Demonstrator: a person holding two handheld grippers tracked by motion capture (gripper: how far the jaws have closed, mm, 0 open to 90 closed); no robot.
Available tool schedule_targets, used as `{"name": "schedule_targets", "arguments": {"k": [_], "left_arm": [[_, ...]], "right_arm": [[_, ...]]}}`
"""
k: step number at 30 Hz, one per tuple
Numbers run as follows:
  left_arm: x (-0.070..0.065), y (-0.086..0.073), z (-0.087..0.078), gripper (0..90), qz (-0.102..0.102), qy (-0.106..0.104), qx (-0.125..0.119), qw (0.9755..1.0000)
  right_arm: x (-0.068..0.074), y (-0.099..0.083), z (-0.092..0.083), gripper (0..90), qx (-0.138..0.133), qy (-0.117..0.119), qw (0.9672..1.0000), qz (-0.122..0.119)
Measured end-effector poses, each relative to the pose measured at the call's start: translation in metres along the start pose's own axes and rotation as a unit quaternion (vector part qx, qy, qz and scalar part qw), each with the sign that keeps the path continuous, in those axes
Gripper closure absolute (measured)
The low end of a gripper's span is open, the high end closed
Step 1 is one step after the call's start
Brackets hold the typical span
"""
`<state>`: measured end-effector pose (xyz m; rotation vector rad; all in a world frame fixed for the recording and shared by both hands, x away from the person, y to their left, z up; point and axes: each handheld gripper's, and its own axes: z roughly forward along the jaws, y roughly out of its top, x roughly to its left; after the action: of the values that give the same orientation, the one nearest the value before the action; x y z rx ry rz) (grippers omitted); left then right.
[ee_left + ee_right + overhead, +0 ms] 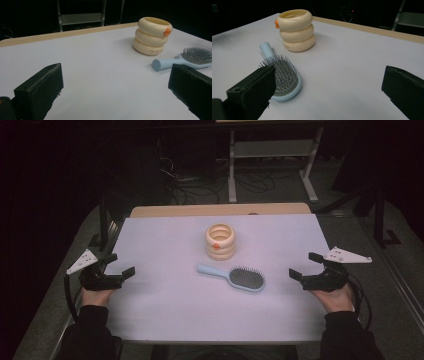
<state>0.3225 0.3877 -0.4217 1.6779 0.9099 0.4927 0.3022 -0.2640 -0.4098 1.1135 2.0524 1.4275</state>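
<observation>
- Near the middle of the tabletop [165, 310]: one hairbrush [235, 278], light blue, lying flat with bristles up; handle pointing to the left and slightly away from the person, paddle head to the right.
- Just beyond the hairbrush handle, apart from it: one cream holder [220, 241] shaped as three stacked rings, upright, open at the top, with a small orange mark on its upper ring.
- Surface: white sheet over the tabletop, with a wooden edge showing along the far side; nothing lies between the hairbrush and either hand.
- Left tongs [120, 265]: held in the left hand [96, 295] at the left border of the sheet, jaws spread apart and holding nothing, pointing right toward the centre.
- Right tongs [306, 266]: held in the right hand [336, 297] at the right border, jaws spread apart and holding nothing, pointing left.
- Relation: hairbrush lies between the two tongs, well apart from both; its head sits nearer the right tongs.
</observation>
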Motion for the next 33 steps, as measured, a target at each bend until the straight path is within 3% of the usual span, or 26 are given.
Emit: {"name": "schedule_targets", "arguments": {"k": [9, 22, 33], "left_arm": [[-0.005, 0.002, 0.001, 0.0, 0.020, -0.002, 0.001, 0.9998], [-0.010, 0.002, 0.001, 0.0, 0.017, 0.000, 0.007, 0.9998], [-0.016, 0.005, 0.000, 0.0, 0.028, -0.003, 0.013, 0.9995]], "right_arm": [[0.002, -0.001, 0.000, 0.0, 0.012, 0.002, 0.9999, 0.003], [0.004, -0.001, -0.004, 0.0, -0.001, 0.003, 1.0000, -0.001], [0.005, -0.001, -0.005, 0.0, -0.005, 0.003, 1.0000, -0.004]]}}
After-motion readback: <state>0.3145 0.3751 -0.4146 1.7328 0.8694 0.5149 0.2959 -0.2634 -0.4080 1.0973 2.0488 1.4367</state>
